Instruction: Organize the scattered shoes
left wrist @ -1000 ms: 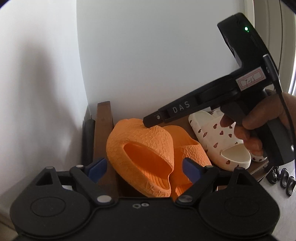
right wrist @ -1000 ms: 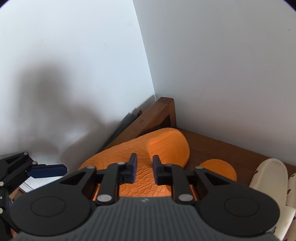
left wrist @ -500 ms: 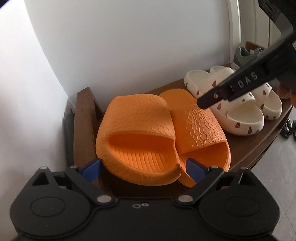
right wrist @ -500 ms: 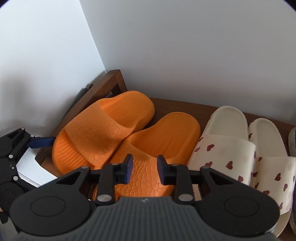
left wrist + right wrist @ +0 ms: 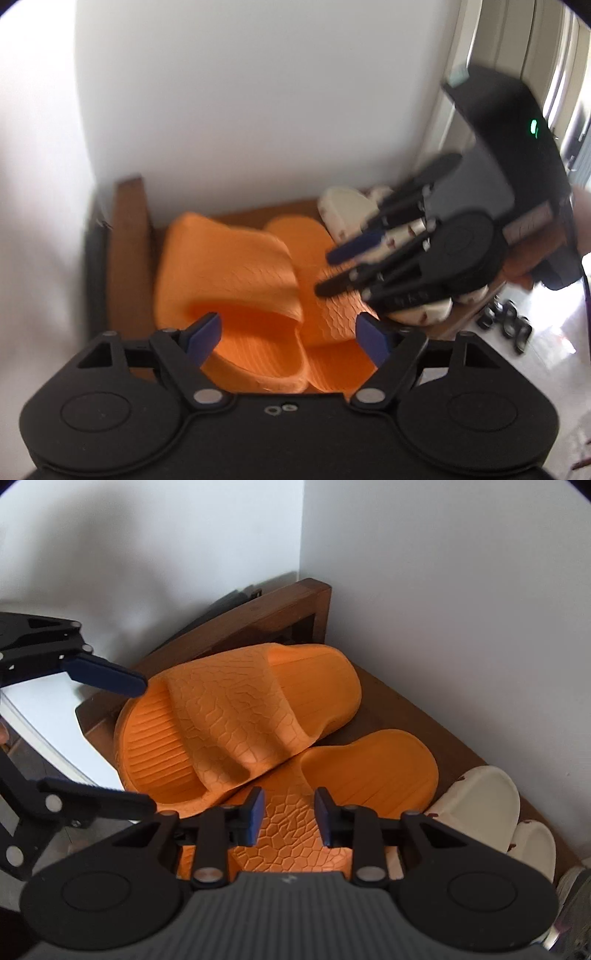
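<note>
No legible txt/labels anywhere; blurred tag on right claw [image 5: 334, 273] unreadable.

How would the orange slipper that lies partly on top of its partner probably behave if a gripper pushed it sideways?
The upper orange slipper looks like thick moulded foam, so probably light and slightly springy. Its flat, wide shape suggests sliding, not rolling. Resting tilted on the lower orange slipper, it may slip off and settle flat on the wooden shelf.

Both wrist views look down, close, sharing orange slippers [image 5: 236, 280].

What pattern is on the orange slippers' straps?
A cracked, scale-like polygon relief on the orange slippers; clearest in the right wrist view.
</note>
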A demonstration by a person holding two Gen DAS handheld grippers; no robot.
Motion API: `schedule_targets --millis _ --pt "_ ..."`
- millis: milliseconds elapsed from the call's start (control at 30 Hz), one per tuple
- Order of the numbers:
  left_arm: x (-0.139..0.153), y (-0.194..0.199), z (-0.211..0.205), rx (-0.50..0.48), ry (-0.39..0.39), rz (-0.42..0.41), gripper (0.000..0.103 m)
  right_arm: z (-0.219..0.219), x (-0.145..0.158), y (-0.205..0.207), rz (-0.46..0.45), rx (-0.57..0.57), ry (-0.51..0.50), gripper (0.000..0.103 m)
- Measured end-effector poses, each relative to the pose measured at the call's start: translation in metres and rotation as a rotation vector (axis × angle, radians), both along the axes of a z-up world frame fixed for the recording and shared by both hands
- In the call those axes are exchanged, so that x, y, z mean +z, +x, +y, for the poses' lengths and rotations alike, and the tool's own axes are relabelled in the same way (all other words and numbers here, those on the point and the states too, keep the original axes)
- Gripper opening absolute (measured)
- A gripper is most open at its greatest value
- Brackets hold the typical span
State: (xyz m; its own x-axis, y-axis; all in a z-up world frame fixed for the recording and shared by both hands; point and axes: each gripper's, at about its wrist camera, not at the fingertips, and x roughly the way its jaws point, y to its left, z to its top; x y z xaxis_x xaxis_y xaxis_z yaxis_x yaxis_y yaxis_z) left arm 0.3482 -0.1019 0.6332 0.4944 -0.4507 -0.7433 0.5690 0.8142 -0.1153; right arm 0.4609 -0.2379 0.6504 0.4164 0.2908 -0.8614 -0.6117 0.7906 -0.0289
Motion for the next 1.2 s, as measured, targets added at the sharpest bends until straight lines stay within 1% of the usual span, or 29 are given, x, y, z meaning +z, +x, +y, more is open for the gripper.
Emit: schedule_targets --millis 33,67,100,133,167,200,233,267,333,367,433,467,533,600,700,733,767,800,867,933,1000,1100,1133,1200 --pt "-0.007 -0.002 -0.004 0.015 -0.001 0.014 0.078 -0.002 -0.001 0.004 0.024 0.001 -0.009 0.038" --pt "-0.014 -0.002 -0.006 0.022 -0.014 0.033 0.078 -0.007 -0.003 0.009 0.057 -0.002 -0.01 0.04" --pt "-0.019 -0.003 -0.008 0.021 -0.009 0.023 0.079 -0.011 -0.004 0.013 0.08 -0.012 0.004 0.041" --pt "-0.027 -0.004 -0.014 0.01 0.026 -0.02 0.079 -0.017 -0.005 0.015 0.099 -0.029 0.023 0.044" --pt "-0.033 -0.004 -0.017 -0.003 0.034 -0.043 0.079 -0.024 -0.006 0.018 0.119 -0.047 0.04 0.046" --pt "-0.037 -0.003 -0.018 -0.013 0.018 -0.046 0.076 -0.03 -0.007 0.021 0.139 -0.066 0.058 0.047" --pt "-0.045 0.004 -0.019 -0.011 -0.012 -0.003 0.079 -0.036 -0.008 0.021 0.151 -0.083 0.074 0.047" --pt "-0.053 0.009 -0.021 0.001 -0.022 0.017 0.077 -0.042 -0.01 0.02 0.158 -0.1 0.088 0.047" --pt "-0.061 0.012 -0.022 0.023 -0.028 -0.004 0.079 -0.051 -0.011 0.016 0.161 -0.131 0.102 0.047" --pt "-0.067 0.013 -0.023 0.029 -0.03 -0.015 0.079 -0.055 -0.013 0.013 0.158 -0.145 0.089 0.047" --pt "-0.074 0.019 -0.021 0.021 -0.057 -0.005 0.08 -0.06 -0.018 0.007 0.146 -0.162 0.042 0.047" --pt "-0.077 0.023 -0.02 0.016 -0.074 0.003 0.08 -0.062 -0.019 0.004 0.143 -0.169 0.04 0.047" --pt "-0.082 0.03 -0.02 -0.004 -0.073 0.009 0.078 -0.067 -0.018 -0.002 0.14 -0.181 0.062 0.047" --pt "-0.087 0.037 -0.022 -0.027 -0.068 0.01 0.078 -0.074 -0.013 -0.005 0.135 -0.212 0.122 0.047" --pt "-0.09 0.041 -0.026 -0.08 -0.08 0.019 0.078 -0.079 -0.003 -0.01 0.107 -0.241 0.186 0.047" --pt "-0.091 0.041 -0.03 -0.11 -0.097 0.039 0.079 -0.079 0.002 -0.012 0.099 -0.247 0.195 0.047" --pt "-0.091 0.042 -0.032 -0.116 -0.113 0.057 0.078 -0.081 0.005 -0.013 0.093 -0.25 0.201 0.047" --pt "-0.093 0.042 -0.032 -0.101 -0.12 0.073 0.078 -0.081 0.007 -0.014 0.087 -0.251 0.201 0.047" --pt "-0.097 0.043 -0.03 -0.066 -0.13 0.111 0.074 -0.08 0.011 -0.015 0.067 -0.255 0.202 0.047" --pt "-0.093 0.036 -0.027 -0.07 -0.127 0.09 0.071 -0.079 0.016 -0.012 0.046 -0.273 0.227 0.047" --pt "-0.082 0.026 -0.024 -0.071 -0.117 0.068 0.071 -0.077 0.02 -0.007 0.031 -0.304 0.278 0.047" --pt "-0.071 0.014 -0.013 -0.071 -0.141 0.055 0.072 -0.069 0.025 0.007 0.019 -0.326 0.379 0.047" --pt "-0.07 0.01 -0.007 -0.063 -0.145 0.045 0.072 -0.062 0.027 0.014 0.013 -0.322 0.406 0.047" --pt "-0.066 0.004 0.003 -0.042 -0.153 0.027 0.074 -0.046 0.03 0.026 0.003 -0.292 0.426 0.047"
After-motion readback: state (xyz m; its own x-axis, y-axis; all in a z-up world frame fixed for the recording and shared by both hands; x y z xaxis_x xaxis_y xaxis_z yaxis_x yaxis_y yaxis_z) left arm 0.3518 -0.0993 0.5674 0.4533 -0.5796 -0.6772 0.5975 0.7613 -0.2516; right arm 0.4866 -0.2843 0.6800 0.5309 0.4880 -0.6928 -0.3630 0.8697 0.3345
